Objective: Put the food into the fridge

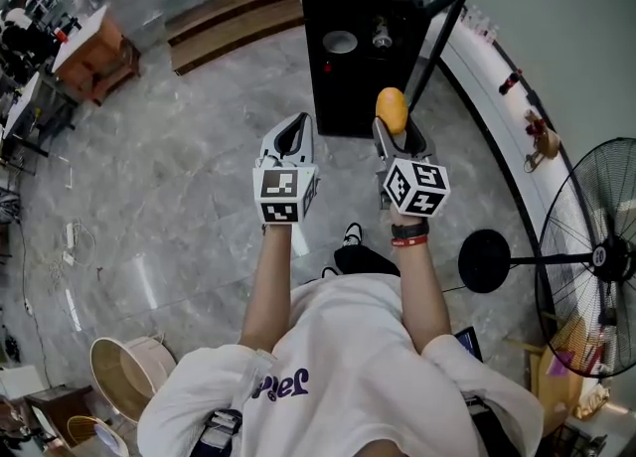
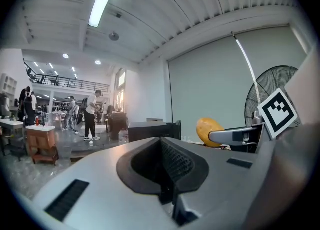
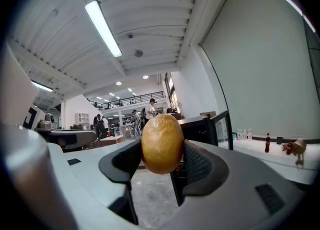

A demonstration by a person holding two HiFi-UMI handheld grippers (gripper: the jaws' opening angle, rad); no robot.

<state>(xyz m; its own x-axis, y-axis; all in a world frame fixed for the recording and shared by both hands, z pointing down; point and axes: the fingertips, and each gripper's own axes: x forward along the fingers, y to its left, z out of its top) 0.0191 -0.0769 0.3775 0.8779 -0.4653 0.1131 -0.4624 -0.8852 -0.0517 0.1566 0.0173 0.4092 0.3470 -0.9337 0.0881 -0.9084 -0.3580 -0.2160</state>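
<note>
The food [image 3: 162,144] is a smooth, golden-brown oval with no label or print on it. It sits clamped across its widest part between the jaws of the right tool [image 1: 396,133], in the air just short of the black fridge [image 1: 348,68], towards the side where the fridge's door stands open. It looks light. The rounded, glossy skin could slide or roll out of a loose hold, so the middle is the safest place to grip. Whether it is soft or firm cannot be told, so a gentle squeeze seems wise. The left tool [image 2: 165,169] hangs beside it on the side away from that door, about as far from the fridge, jaws together with nothing between them. The cubes carry only square markers. The print on the person's shirt is partly hidden and unreadable.
</note>
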